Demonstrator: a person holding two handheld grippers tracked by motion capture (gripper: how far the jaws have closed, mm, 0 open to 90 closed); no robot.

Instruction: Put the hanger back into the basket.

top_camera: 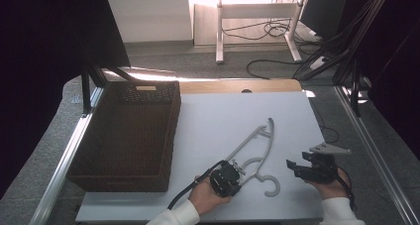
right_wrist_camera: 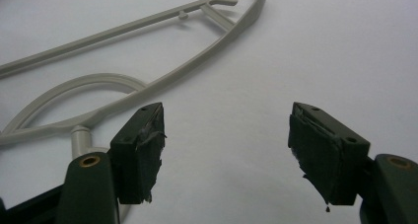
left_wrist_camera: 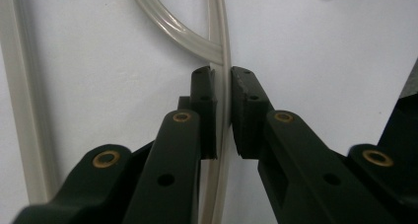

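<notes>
Hanger (top_camera: 257, 153): long axis 1–7 o'clock; left gripper (top_camera: 232, 178) clamped on its bar; right gripper (top_camera: 297, 166) spread, empty, at 3 o'clock.

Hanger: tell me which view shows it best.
The high view: the whole hanger lies flat on the white table, hook toward the person, beside the basket. The left gripper view gives just a thin bar pinched between its fingers. The right gripper view shows one end and part of the hook.
</notes>
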